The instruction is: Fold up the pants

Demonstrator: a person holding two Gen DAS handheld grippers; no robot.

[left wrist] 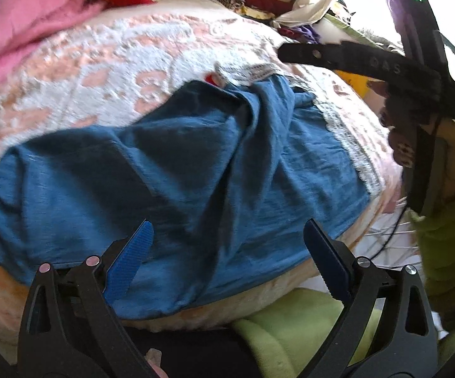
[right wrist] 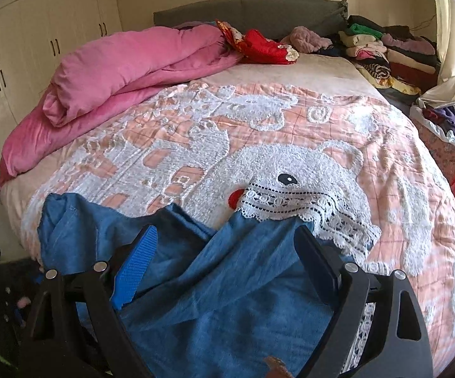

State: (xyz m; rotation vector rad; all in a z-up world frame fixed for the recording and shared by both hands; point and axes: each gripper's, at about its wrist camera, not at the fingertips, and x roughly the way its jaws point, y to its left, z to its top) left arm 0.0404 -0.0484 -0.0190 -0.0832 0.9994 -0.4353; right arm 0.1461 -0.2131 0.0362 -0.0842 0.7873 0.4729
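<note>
I have the pants [left wrist: 177, 163], blue and rumpled, lying across the near edge of the bed [left wrist: 107, 63], on a pink and white bedspread [right wrist: 290, 132] with a fluffy white bear pattern. From my left gripper [left wrist: 227, 252] the pants fill the middle of the view, running from 9 o'clock over to 3 o'clock, with creases bunched toward 12 o'clock where a strip of white lace trim [left wrist: 256, 71] meets the blue cloth. Its jaws stand spread wide over the near hem, with nothing pinched between them. My right gripper [right wrist: 227, 258] hangs over the pants as well, jaws spread and empty, blue cloth showing in the gap between them; whether the pads touch the cloth I cannot tell. In the right view the lace trim sits at about 1 o'clock from the jaws, just past the cloth. From the left view I also see the right gripper up at 2 o'clock, held by a hand [left wrist: 416, 145] in a green sleeve [left wrist: 448, 220]. A pink quilt [right wrist: 126, 69] is heaped at 10 o'clock on the bed, and stacks of folded clothes [right wrist: 391, 53] sit at 1 o'clock by the headboard [right wrist: 252, 11].
</note>
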